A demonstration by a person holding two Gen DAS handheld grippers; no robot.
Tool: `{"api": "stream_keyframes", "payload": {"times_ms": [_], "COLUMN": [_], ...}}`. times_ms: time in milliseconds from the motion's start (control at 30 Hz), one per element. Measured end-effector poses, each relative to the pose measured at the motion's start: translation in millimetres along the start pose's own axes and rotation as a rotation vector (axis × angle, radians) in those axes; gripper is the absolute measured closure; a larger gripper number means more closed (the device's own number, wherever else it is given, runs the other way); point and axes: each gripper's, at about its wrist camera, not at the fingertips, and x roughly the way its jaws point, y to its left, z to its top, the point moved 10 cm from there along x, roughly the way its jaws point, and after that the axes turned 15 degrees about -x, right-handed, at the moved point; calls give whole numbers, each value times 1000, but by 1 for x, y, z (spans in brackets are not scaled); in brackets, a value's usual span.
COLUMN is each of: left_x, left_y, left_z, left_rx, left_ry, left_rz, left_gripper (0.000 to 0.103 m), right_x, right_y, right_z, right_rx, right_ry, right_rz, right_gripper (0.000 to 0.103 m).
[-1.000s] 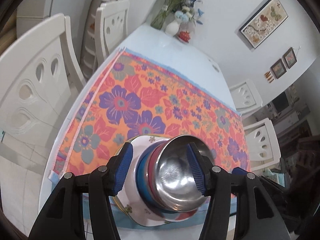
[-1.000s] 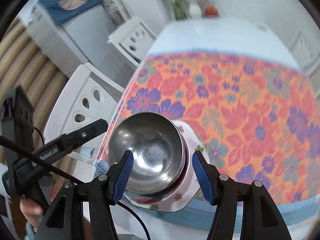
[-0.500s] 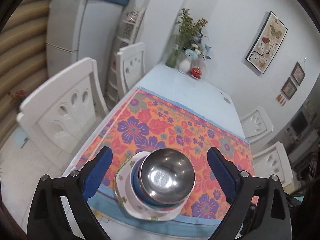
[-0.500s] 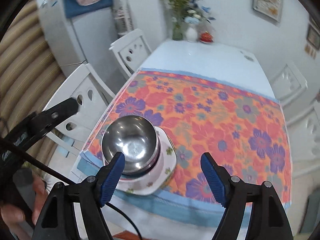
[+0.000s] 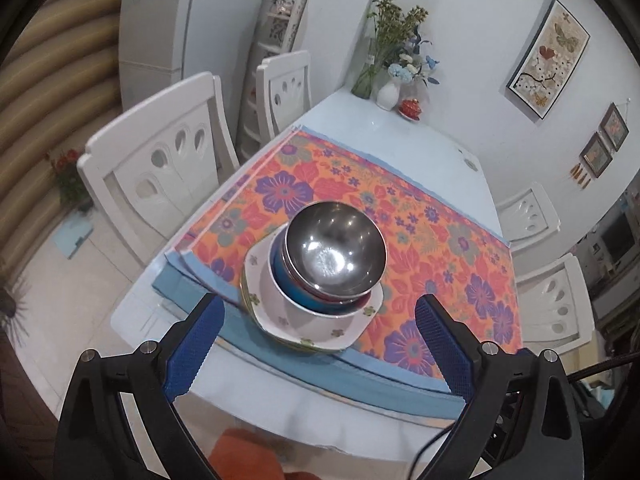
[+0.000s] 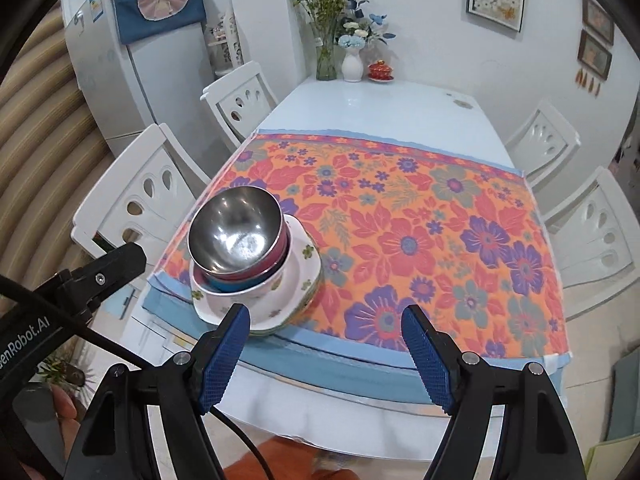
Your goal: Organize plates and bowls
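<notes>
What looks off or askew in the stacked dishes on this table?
The steel bowl on top sits tilted and shifted off-centre in the coloured bowls beneath, not nested flat. The whole stack rests on flowered plates right at the near edge of the floral cloth, overhanging its blue border. Nothing looks spilled or broken.

Floral cloth (image 6: pixel 400 240) on white table (image 6: pixel 380 100); white chairs (image 5: pixel 160 160) around; vases (image 6: pixel 352 66), perhaps lidded red dish (image 6: pixel 380 70).

Both handheld tools are black plastic: the left gripper (image 5: pixel 318 344) and right gripper (image 6: pixel 326 354) carry blue ribbed pads (image 6: pixel 224 356) and silver screws (image 5: pixel 489 347). A black cable (image 6: pixel 240 436) trails below, white lettering marks the left tool's body, and the orange patch (image 5: pixel 244 458) underneath may be clothing.
</notes>
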Motion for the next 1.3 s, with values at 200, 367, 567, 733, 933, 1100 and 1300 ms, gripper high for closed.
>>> {"api": "stream_keyframes", "payload": {"times_ms": [200,367,567,733,933,1100,1300], "left_x": [10,19,35,51,63,69,73], "left_y": [-8,-11,-23,-25,-20,-14,-7], "left_z": [11,26,39,43,48,54,60], "left_rx": [87,150,313,379,371,381,381], "left_ry": [-27,-26,-65,-32,10,8,-6], "left_rz": [15,0,45,43,25,34,57], "left_gripper": [7,7,7,7,7,7,7], "right_x": [2,15,35,53,62,70,77], "right_y": [-8,-9,-6,-6,-2,4,10], "right_z": [6,18,27,27,34,35,37], "right_rx": [25,64,101,136,136,139,142], "right_ry": [6,25,70,112,131,151,168], "right_rz": [-68,-89,-119,-133,-150,-148,-136], "right_gripper": [27,27,27,27,27,27,27]}}
